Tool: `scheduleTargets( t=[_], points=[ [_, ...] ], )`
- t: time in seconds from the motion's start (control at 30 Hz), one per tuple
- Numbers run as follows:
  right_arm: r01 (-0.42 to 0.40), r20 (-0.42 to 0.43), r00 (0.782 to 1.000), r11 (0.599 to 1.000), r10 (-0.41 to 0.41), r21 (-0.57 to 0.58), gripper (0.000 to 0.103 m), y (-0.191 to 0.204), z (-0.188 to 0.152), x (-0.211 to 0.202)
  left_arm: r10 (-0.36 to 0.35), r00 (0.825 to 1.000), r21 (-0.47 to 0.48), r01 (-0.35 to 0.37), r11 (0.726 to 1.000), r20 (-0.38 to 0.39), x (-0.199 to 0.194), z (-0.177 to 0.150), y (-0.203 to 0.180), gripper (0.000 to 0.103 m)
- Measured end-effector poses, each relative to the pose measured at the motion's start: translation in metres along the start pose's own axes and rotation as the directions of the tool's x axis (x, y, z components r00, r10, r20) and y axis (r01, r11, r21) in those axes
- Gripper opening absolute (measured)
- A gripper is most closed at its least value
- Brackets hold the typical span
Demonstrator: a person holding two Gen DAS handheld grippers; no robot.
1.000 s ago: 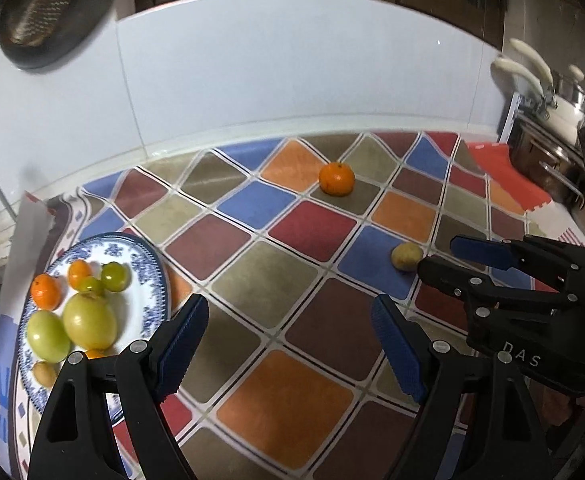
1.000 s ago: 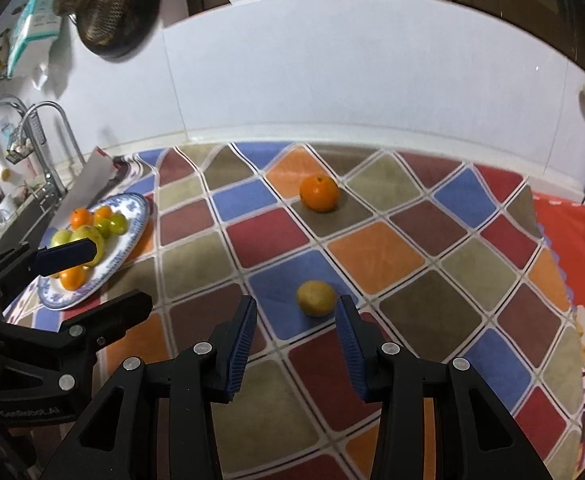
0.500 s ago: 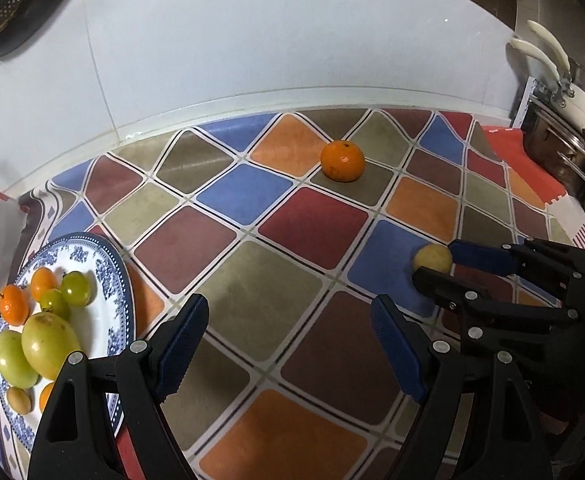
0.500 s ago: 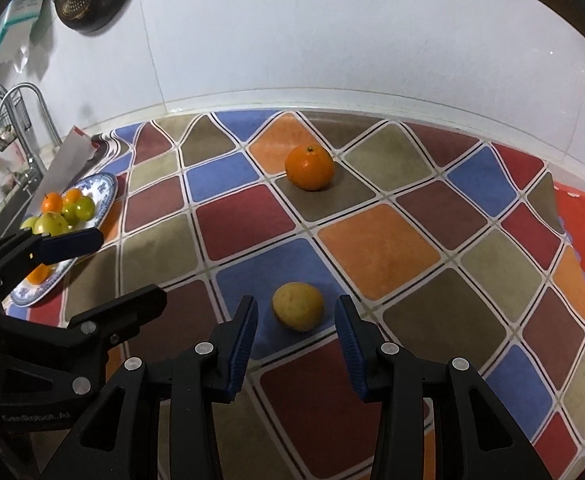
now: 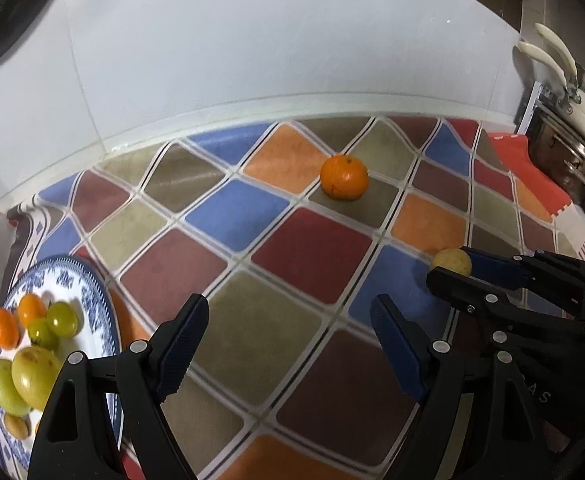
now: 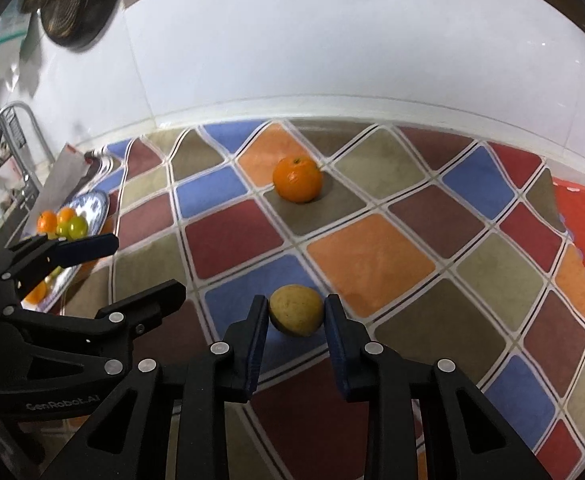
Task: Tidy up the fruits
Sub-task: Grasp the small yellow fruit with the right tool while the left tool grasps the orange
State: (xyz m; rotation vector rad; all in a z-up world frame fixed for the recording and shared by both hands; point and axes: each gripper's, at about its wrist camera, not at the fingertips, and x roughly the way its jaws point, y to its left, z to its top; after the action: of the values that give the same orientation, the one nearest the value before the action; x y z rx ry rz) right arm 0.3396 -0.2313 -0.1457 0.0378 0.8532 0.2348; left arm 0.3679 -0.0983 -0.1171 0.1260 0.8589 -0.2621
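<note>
A small yellow-brown fruit lies on a blue square of the patterned mat. My right gripper is open with one finger on each side of it, close to touching; it also shows in the left wrist view. An orange sits farther back on the mat and shows in the left wrist view. A blue-and-white plate at the left holds several green and orange fruits. My left gripper is open and empty above the mat, right of the plate.
White tiled wall runs along the back of the counter. Steel pots with cream handles stand at the far right. A sink tap and a hanging pan are at the left. A red mat lies at the right.
My right gripper has moved forward and down so its fingers now flank the yellow-brown fruit. My left gripper has shifted right, away from the plate.
</note>
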Motion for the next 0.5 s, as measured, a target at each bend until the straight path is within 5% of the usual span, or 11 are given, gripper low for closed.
scheduleTargets(
  t=[0.5],
  points=[
    [0.055,0.102,0.992,0.986,-0.071,0.157,0.03,-0.047,0.033,0.001,-0.082,0.995,0.069,0.078,0.995,0.058,0.033,0.053,-0.028,0.082]
  ],
)
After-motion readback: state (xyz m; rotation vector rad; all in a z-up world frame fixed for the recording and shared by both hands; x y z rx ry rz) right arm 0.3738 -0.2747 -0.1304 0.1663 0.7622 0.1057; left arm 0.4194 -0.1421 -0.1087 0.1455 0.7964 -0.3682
